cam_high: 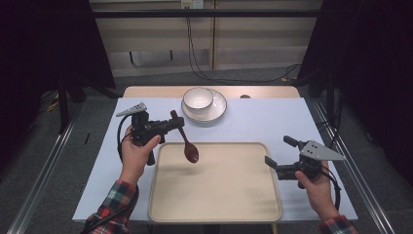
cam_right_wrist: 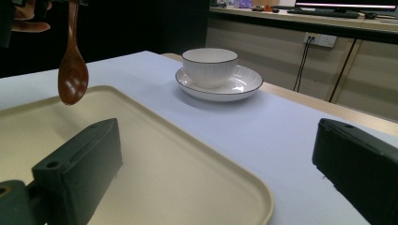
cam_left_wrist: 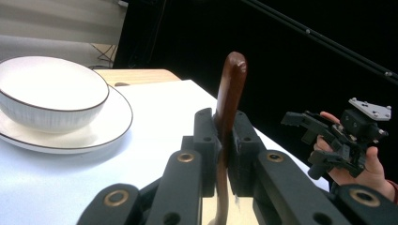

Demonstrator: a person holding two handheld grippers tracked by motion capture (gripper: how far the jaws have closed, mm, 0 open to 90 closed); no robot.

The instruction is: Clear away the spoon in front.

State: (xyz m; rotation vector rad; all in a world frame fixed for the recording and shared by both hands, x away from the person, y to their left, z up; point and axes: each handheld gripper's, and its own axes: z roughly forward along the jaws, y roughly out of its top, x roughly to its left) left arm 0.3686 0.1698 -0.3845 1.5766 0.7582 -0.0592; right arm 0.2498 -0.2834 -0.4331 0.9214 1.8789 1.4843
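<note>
— Dark brown wood, that spoon (cam_high: 186, 139). Any brand or lettering on it?

— None that I can read, and nothing legible on the bowl (cam_high: 198, 98), the plate (cam_high: 220, 109) or the tray (cam_high: 214, 214) either.

— How does the left gripper (cam_high: 174, 121) stand?

— Its jaws are pinched tight on the spoon's handle; in the left gripper view the handle rises straight up between the two black fingers (cam_left_wrist: 204, 136).

— And the right gripper (cam_high: 279, 151)?

— Jaws spread wide, nothing between them, hovering at the tray's 3 o'clock edge. In the right gripper view the two pads (cam_right_wrist: 82, 161) stand far apart over the tray's corner.

— Which way does the spoon point?

— In the high view its long axis runs from about 11 o'clock down to 5 o'clock: handle end up beside the gripper, rounded head lowest, hanging above the tray's 11 o'clock corner and clear of its surface.

— Where is the crockery?

— The bowl sits on the plate at the table's 12 o'clock, just beyond the tray, near the spoon's handle end.
</note>
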